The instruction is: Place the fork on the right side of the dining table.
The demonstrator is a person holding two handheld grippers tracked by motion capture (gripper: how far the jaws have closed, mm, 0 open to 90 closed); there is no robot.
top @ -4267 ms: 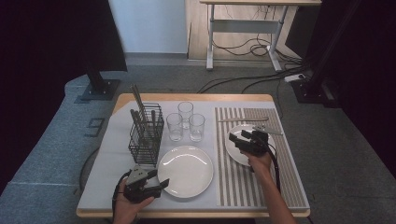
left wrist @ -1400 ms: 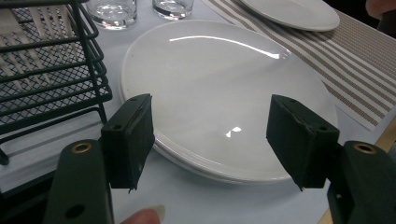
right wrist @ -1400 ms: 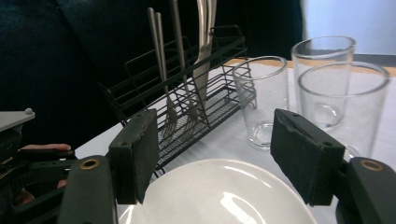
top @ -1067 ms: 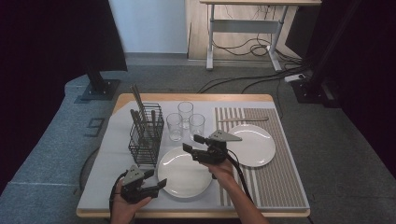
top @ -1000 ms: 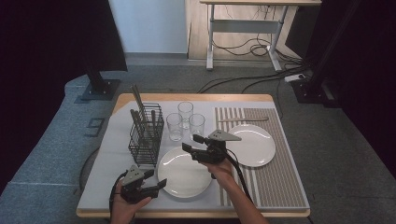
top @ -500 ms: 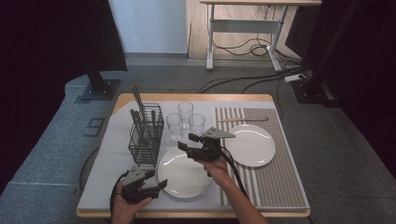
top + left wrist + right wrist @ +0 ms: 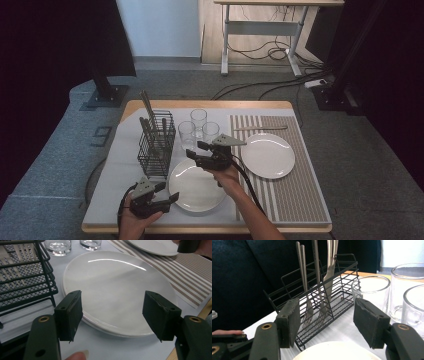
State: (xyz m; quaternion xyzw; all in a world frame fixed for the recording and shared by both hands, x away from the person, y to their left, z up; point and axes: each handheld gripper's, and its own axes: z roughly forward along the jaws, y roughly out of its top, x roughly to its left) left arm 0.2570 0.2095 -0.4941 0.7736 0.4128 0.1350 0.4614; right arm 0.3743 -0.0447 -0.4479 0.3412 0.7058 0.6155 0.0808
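Right gripper [image 7: 196,150], jaws wide apart and empty, hovers facing the cutlery basket [image 7: 156,144]. Left gripper [image 7: 167,194], likewise open and empty, rests near the surface's front edge beside the plate [image 7: 196,186].

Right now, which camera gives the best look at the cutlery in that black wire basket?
The right gripper view: the cutlery stands upright, close and sharp. The high view shows it small; the left gripper view shows blurred handles through the mesh.
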